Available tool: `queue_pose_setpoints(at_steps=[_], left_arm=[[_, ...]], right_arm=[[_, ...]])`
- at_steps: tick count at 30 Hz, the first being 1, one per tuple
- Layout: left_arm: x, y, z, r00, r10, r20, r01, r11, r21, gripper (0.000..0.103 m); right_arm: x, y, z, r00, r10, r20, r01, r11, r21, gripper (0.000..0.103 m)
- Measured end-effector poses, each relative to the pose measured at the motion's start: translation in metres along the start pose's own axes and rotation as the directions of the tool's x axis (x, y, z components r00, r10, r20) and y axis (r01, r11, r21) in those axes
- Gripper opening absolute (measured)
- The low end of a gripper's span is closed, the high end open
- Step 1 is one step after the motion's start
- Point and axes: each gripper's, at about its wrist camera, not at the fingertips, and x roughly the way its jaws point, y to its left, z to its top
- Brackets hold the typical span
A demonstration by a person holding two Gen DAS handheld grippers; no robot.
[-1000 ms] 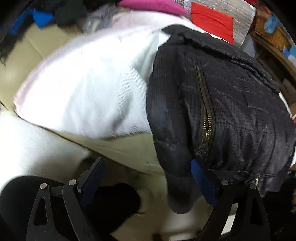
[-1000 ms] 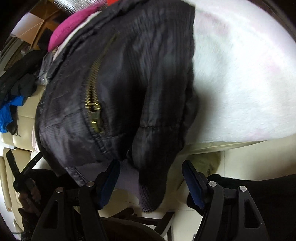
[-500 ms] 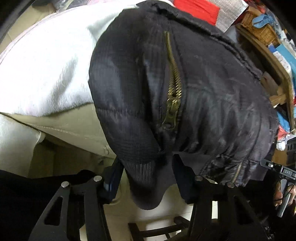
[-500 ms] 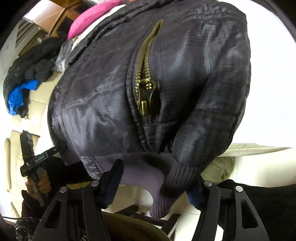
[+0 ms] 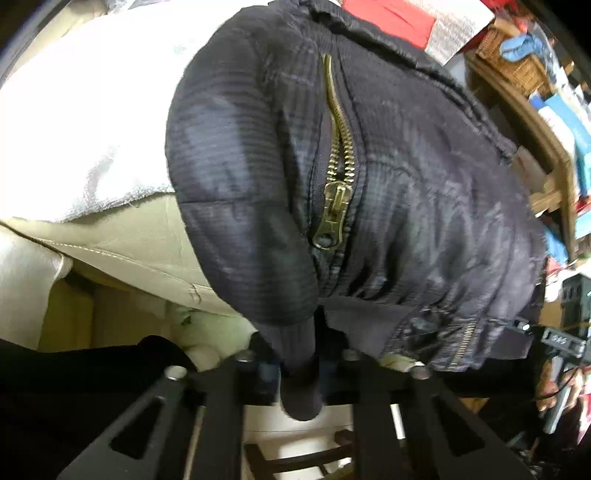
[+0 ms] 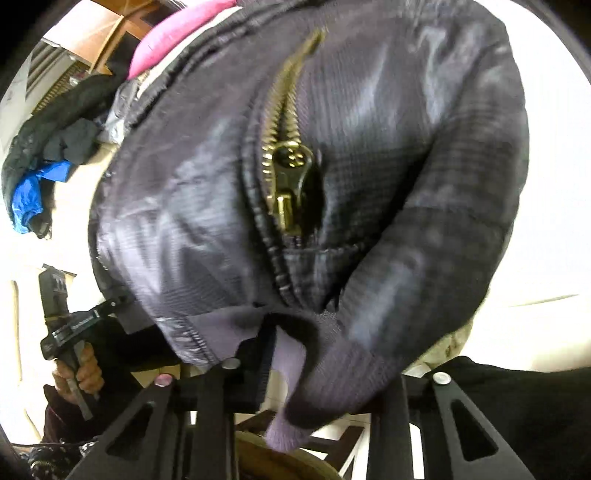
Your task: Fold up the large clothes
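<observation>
A black quilted jacket (image 5: pixel 424 184) with a brass zipper (image 5: pixel 332 206) lies over the edge of a cushion and hangs toward me. In the left wrist view one sleeve ends in a ribbed cuff (image 5: pixel 299 384). It hangs between the fingers of my left gripper (image 5: pixel 299 365), whose jaws are closing and pinch it. In the right wrist view the same jacket (image 6: pixel 184 221) and zipper (image 6: pixel 284 177) fill the frame. My right gripper (image 6: pixel 321 373) has its jaws closing on the other sleeve's cuff (image 6: pixel 314 398), which hides its right finger.
A white fleece blanket (image 5: pixel 92 110) covers a beige sofa cushion (image 5: pixel 129 243) under the jacket. A pink pillow (image 6: pixel 173 33) and dark and blue clothes (image 6: pixel 37 177) lie behind. Cluttered wooden shelves (image 5: pixel 535 122) stand at the right. A hand (image 6: pixel 79 369) holds the other gripper's handle.
Both grippers have gone from wide open to closed on the jacket's sleeve cuffs. The left one dropped and came closer, so the jacket now fills its view.
</observation>
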Motion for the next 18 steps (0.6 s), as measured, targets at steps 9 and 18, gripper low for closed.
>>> queue_pose_setpoints(at_steps=[9,18], left_arm=[[-0.064,-0.018,-0.006,0.993,-0.070,0.094,0.061,0.993,0.102,0.008],[-0.139,-0.041,0.033,0.959,-0.188,0.211,0.143,0.967,0.211,0.008]], right_arm=[[-0.045,0.017,-0.021,0.996,0.062,0.060,-0.058,0.996,-0.070,0.026],[-0.124,0.053,-0.014,0.941,0.219,0.256,-0.161,0.960,-0.229,0.025]])
